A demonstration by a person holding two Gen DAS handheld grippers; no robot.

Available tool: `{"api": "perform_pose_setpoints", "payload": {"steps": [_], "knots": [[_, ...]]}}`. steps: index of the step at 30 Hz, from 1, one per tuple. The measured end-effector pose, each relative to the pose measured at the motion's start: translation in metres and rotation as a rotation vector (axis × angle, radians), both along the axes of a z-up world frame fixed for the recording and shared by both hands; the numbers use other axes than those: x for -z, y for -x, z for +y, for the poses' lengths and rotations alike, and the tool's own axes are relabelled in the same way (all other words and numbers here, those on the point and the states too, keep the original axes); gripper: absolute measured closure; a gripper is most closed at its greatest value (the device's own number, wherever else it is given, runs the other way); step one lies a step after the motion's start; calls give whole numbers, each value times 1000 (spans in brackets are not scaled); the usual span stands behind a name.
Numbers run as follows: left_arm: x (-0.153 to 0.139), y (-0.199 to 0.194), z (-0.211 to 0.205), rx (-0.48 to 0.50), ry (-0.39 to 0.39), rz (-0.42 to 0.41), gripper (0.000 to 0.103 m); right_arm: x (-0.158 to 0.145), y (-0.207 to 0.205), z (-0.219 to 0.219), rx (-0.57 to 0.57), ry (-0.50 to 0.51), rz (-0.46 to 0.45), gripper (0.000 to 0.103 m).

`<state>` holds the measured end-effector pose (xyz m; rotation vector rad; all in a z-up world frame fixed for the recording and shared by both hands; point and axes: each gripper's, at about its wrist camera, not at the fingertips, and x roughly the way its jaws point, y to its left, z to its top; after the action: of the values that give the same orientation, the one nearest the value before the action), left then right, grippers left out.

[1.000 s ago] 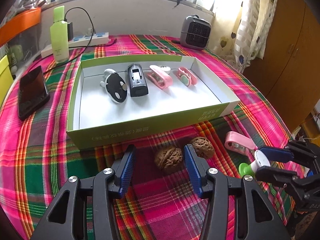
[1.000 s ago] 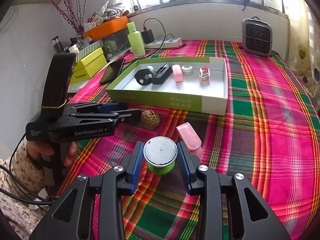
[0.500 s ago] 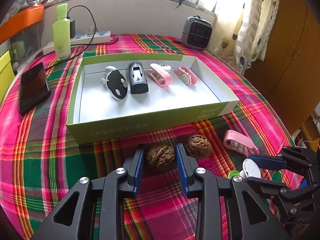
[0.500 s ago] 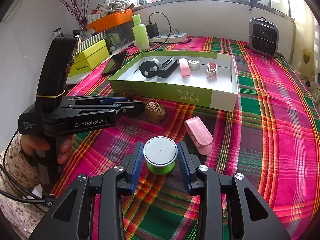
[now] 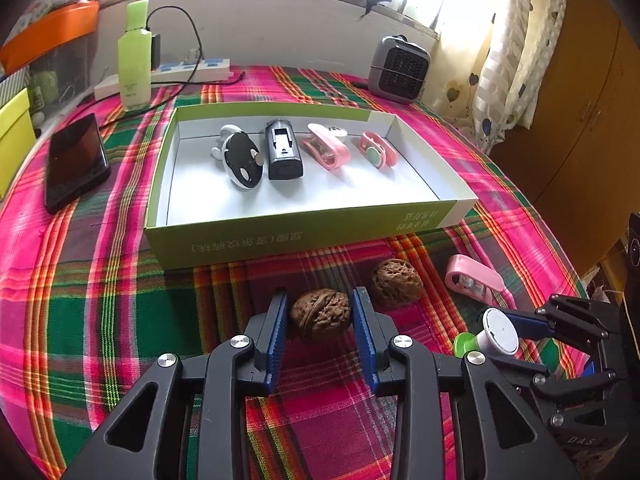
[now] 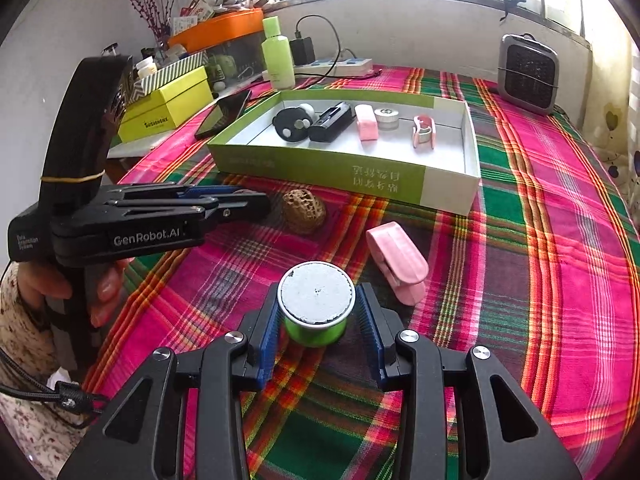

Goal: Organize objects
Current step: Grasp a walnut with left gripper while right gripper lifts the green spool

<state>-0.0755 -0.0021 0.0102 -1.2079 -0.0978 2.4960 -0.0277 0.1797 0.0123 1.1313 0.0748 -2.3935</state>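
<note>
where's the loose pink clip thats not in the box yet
In the right wrist view the pink clip lies on the plaid cloth in front of the box, right of the walnut and just beyond the right tongs around the green spool.

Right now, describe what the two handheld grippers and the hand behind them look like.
Both are black plastic with ribbed blue pads on the fingers and silver screws at the joints. The left gripper carries white "GenRobot.AI" lettering, a tall black handle with a yellow rubber band around it, and a black cable below. The right gripper has triangular cutouts in its arms. The left hand wears a floral sleeve.
</note>
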Motion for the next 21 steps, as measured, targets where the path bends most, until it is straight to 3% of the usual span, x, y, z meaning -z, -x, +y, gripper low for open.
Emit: {"api": "perform_pose_setpoints", "payload": {"steps": [3, 6, 11, 21], "knots": [[-1, 0, 4, 11, 14, 4, 68, 0, 1, 1, 6, 7, -4, 66], [-1, 2, 3, 6, 9, 2, 68, 0, 1, 0, 4, 8, -3, 74], [0, 4, 2, -7, 16, 2, 74, 0, 1, -1, 5, 10, -2, 82], [-1, 4, 1, -5, 12, -1, 74, -4, 2, -1, 9, 26, 8, 85]]}}
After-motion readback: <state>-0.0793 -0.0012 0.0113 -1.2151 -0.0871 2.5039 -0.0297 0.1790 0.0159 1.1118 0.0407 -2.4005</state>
